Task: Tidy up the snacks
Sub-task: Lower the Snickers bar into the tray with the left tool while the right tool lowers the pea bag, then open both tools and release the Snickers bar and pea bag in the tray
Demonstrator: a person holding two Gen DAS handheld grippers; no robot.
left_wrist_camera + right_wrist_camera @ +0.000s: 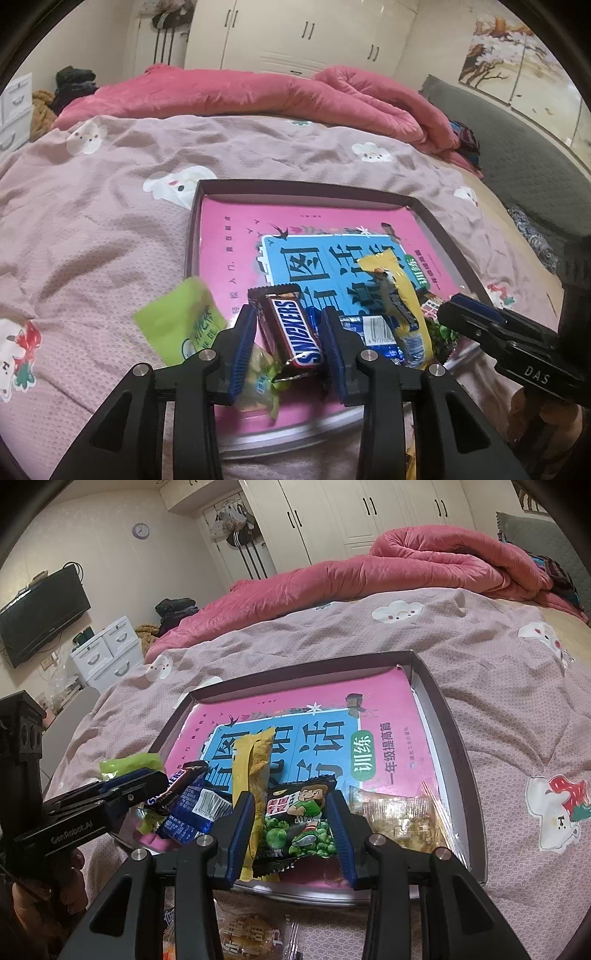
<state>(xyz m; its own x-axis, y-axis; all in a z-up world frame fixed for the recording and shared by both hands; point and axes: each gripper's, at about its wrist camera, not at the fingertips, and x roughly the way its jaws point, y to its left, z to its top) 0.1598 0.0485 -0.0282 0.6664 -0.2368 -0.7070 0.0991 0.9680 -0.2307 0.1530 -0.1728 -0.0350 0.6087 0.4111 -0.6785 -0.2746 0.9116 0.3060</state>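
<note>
Beyond the snacks, tray floor lies bare.

Glossy foil wrappers on the chocolate bar and pea packet are shining; the matt cloth bedspread is lying rumpled.

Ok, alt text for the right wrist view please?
The right gripper straddles a black green-pea snack packet in a shallow tray lined with a pink book, on a bed. Other snacks lie beside it, and the left gripper reaches in by a Snickers bar.
</note>
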